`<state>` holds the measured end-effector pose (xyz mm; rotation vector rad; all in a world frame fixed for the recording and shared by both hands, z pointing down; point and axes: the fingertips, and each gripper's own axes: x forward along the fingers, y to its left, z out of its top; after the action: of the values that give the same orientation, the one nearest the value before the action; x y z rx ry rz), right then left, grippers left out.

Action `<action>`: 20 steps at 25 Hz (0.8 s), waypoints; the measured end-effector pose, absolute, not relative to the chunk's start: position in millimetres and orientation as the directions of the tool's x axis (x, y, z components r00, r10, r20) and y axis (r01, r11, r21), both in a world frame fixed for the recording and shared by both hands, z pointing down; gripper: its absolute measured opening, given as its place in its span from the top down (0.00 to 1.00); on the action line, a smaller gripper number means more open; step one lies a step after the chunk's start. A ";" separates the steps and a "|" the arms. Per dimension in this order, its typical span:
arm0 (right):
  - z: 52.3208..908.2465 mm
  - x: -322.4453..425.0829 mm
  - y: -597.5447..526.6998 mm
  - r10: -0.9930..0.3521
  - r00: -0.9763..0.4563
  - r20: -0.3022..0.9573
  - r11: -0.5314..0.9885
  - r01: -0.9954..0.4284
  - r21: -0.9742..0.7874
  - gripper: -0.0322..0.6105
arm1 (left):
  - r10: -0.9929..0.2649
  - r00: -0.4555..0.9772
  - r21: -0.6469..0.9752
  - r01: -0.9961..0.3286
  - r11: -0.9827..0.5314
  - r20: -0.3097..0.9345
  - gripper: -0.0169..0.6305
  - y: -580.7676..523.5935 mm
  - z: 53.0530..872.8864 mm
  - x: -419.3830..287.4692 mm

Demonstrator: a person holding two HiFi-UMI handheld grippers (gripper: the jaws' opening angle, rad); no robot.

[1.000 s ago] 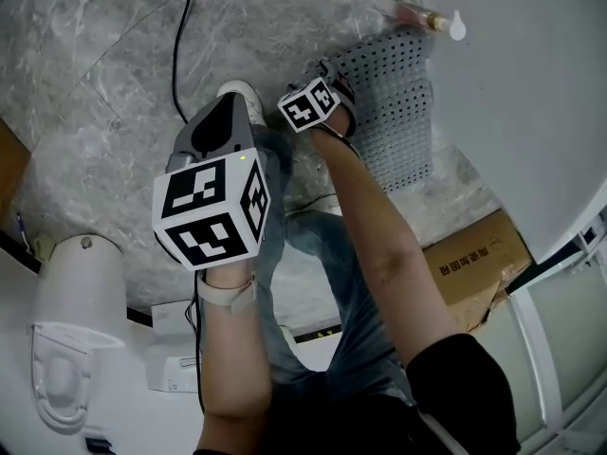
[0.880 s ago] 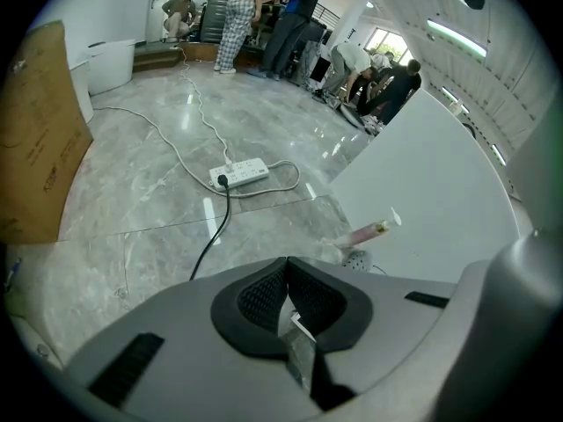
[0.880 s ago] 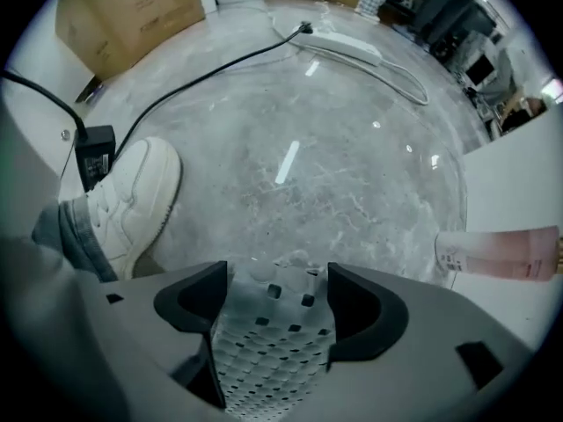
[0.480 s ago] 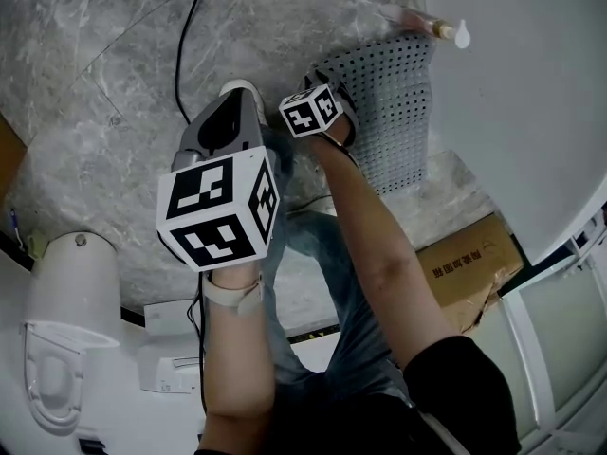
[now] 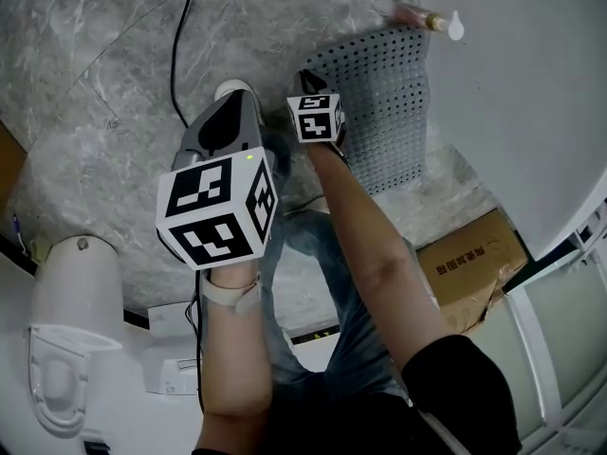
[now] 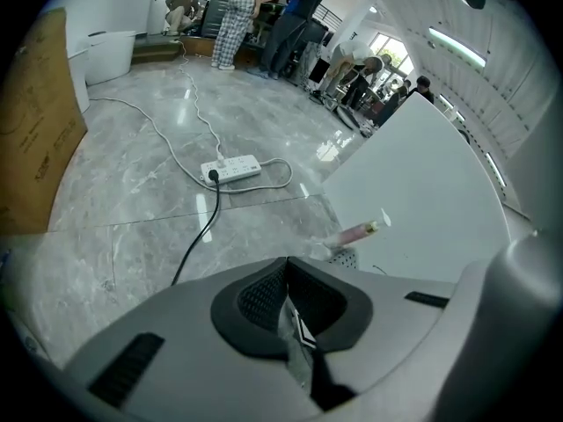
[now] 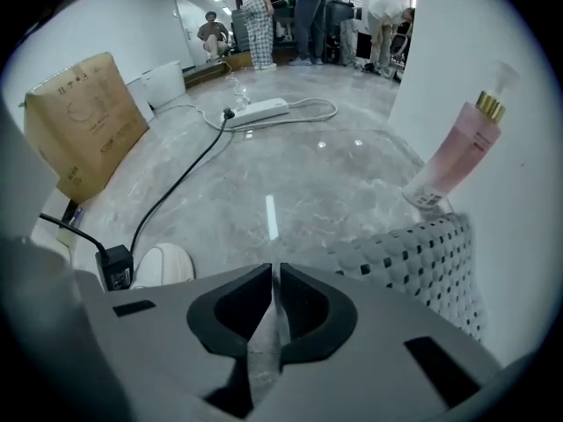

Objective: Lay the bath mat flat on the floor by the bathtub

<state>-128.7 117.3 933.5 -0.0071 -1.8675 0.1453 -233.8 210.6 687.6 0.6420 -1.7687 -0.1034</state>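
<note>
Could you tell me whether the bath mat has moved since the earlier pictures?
Yes. In the head view the left edge of the mat has shifted leftward, away from the bottle, while its right edge stays by the tub.

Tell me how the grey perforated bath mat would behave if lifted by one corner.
Probably floppy: the bath mat looks bowed beside the bathtub rather than lying like a board. Likely light, being holed all over. It may slide on the glossy floor.

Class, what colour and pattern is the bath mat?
Grey bath mat, dotted with rows of small dark holes; clearest in the head view.
</note>
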 end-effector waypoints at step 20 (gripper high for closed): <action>971.4 -132.9 22.1 0.045 -0.170 0.984 0.997 -0.054 -0.055 0.87 | -0.484 -0.144 0.405 -0.374 0.834 0.863 0.95 206.1 685.3 -231.8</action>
<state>-132.9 22.1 971.4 0.0066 -1.7392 0.0880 -231.8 206.1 685.3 0.6621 -1.7576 -0.1084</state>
